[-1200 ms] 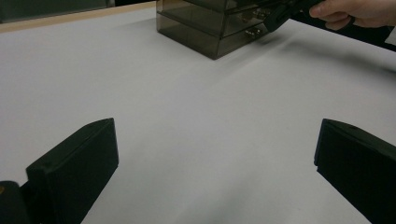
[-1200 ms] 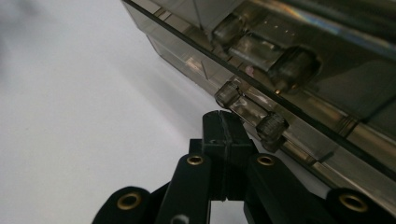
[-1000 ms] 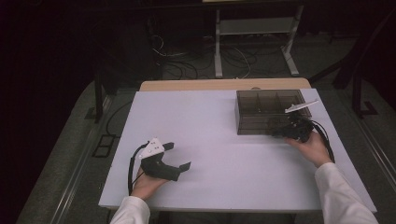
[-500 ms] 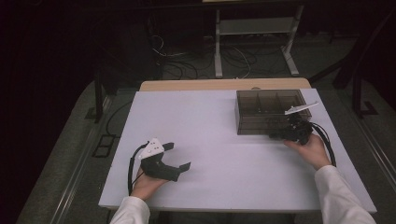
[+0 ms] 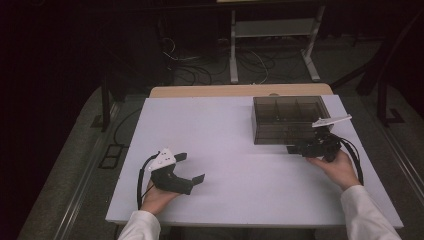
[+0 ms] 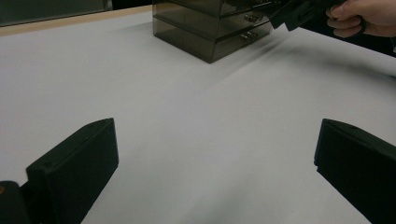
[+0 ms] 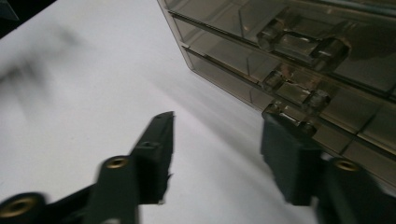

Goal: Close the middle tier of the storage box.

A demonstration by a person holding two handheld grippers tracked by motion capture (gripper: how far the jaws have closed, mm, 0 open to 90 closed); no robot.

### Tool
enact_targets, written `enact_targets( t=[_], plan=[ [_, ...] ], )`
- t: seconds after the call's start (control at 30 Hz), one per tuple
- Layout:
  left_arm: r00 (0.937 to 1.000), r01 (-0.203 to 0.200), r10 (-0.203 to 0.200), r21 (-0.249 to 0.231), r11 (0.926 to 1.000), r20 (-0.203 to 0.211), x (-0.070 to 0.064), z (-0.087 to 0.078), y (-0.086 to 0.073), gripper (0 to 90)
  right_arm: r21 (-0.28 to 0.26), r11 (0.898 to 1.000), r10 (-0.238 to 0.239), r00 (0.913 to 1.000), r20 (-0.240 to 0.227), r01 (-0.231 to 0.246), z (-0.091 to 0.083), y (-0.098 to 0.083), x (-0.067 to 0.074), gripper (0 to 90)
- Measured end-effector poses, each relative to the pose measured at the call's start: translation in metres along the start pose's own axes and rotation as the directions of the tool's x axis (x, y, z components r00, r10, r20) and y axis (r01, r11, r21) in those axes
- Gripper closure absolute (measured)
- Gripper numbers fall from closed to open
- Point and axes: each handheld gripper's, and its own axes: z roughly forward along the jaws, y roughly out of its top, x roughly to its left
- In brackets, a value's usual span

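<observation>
Your right gripper (image 5: 296,149) sits at the front face of the smoked drawer box (image 5: 287,119), low and close to the right end of that face. Its jaws have just been opening and now stand partly apart, with nothing between them. In the right gripper view one jaw lies just beside the small clear handle (image 7: 299,93) of the lower drawer — I cannot tell whether it touches — while the other is off over bare surface (image 5: 225,130), clear of the box. The drawers look closed, their fronts flush.

The drawer box itself stands on the surface toward its far right corner, squared to the edges, with open compartments on top.

Your left gripper (image 5: 192,169) rests well away from the box, to its near left, down by the front edge of the surface. Its jaws are spread wide and hold nothing — in the left gripper view only bare surface lies between them, with the box (image 6: 210,28) and your right hand (image 6: 359,16) far off beyond.
</observation>
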Motion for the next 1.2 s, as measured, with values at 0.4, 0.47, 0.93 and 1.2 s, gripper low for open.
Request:
enact_targets(
  t=[0.4,0.47,0.93,1.2],
  plan=[
    [1.0000,0.006,-0.006,-0.010,0.9999,-0.004,0.000,-0.003,0.000,0.0,-0.068,0.998,0.015,0.9999,-0.002,-0.015,-0.009,-0.008,0.020,9.6],
    [1.0000,0.007,-0.007,-0.010,0.9999,-0.004,0.001,-0.003,0.000,0.0,-0.080,0.997,0.016,0.9999,-0.006,-0.016,-0.011,-0.011,0.023,9.5],
    [0.9998,0.018,-0.018,-0.017,0.9997,-0.012,0.002,-0.005,0.000,0.0,-0.114,0.993,0.014,0.9999,0.006,-0.014,-0.025,-0.034,0.038,0.0],
    [0.9997,0.021,-0.022,-0.014,0.9997,-0.014,0.003,-0.004,-0.001,0.0,-0.154,0.988,0.025,0.9997,-0.007,-0.026,-0.031,-0.049,0.044,0.0]
  ],
)
